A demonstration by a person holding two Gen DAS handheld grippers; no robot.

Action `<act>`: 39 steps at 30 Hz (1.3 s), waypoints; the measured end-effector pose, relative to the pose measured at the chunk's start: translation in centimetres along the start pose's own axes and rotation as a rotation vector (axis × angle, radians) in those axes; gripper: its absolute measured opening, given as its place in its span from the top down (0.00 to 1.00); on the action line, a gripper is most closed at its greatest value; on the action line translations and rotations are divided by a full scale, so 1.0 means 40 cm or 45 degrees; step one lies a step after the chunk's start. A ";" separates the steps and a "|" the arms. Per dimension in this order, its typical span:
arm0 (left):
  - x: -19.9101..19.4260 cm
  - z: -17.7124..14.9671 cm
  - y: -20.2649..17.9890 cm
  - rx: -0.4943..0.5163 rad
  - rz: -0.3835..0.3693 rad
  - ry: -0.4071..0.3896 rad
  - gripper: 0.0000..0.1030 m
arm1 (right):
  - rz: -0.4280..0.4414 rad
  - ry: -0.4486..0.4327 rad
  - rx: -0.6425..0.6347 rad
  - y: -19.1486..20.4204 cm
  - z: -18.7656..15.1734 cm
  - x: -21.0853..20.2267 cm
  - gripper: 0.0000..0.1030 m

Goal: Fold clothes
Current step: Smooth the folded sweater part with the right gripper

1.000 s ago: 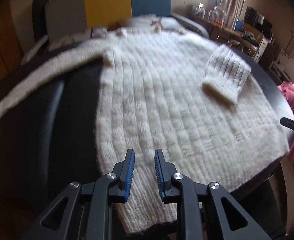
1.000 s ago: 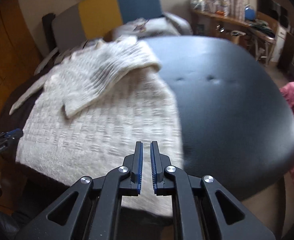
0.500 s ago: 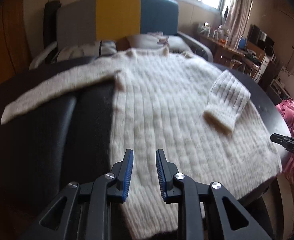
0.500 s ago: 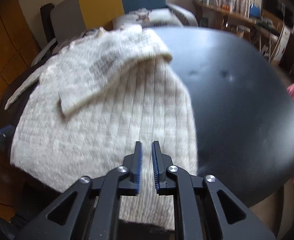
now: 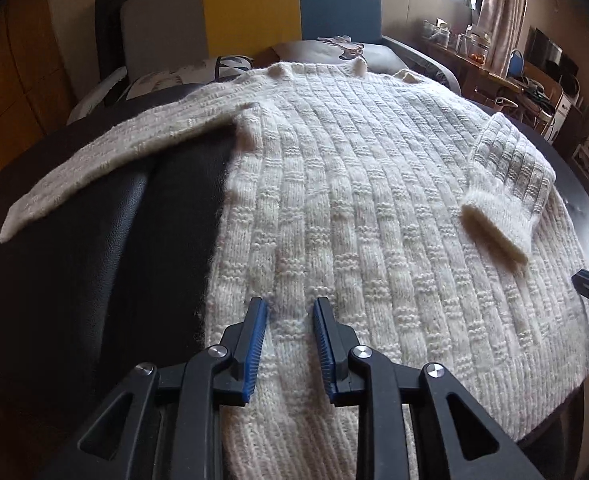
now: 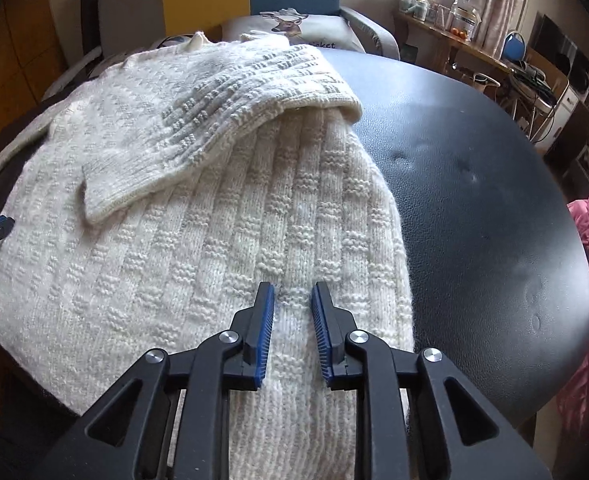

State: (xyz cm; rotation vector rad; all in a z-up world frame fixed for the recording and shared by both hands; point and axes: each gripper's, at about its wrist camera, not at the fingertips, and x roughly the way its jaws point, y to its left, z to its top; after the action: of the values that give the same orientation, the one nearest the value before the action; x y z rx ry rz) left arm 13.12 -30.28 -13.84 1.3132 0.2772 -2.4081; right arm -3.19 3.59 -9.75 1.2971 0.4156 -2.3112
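Sweater [image 5: 354,208] hem lies under both tools [image 5: 290,320] [image 6: 292,304], jaws parted.

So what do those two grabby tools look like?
Both look the same. The left tool and right tool each have two black plastic fingers with triangle-shaped holes, round silver screws at the joints, and ridged blue pads on the inner faces. No cables, markings or sleeves show.

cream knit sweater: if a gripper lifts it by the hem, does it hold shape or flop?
The cream knit sweater will likely flop: it drapes over the table edge. Probably not slippery: fuzzy, textured knit. Its folded sleeve may slide off.
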 end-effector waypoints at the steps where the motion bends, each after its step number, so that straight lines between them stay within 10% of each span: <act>1: 0.001 0.002 0.001 -0.005 0.000 0.002 0.76 | -0.002 -0.004 -0.003 0.000 -0.003 0.000 0.78; 12: -0.066 0.037 -0.011 -0.006 0.057 -0.082 0.76 | 0.018 -0.056 0.043 -0.022 0.013 -0.036 0.78; 18: 0.008 0.016 -0.018 -0.005 0.072 0.041 0.76 | 0.002 -0.034 0.040 -0.028 0.001 -0.014 0.78; 30: -0.097 0.034 0.053 -0.144 -0.003 -0.164 0.74 | 0.034 -0.040 0.015 -0.020 0.048 -0.040 0.77; 36: 0.021 0.024 -0.023 -0.003 -0.017 0.036 0.74 | 0.291 -0.089 0.226 -0.031 0.130 -0.032 0.77; 39: 0.001 -0.001 -0.033 0.035 0.006 -0.062 0.73 | 0.384 -0.066 0.311 -0.025 0.130 0.018 0.77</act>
State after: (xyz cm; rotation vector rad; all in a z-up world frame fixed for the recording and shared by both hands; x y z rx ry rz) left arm 12.56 -29.07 -13.91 1.2638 0.2285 -2.4439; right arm -7.79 1.86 -7.67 1.3048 -0.0802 -2.1792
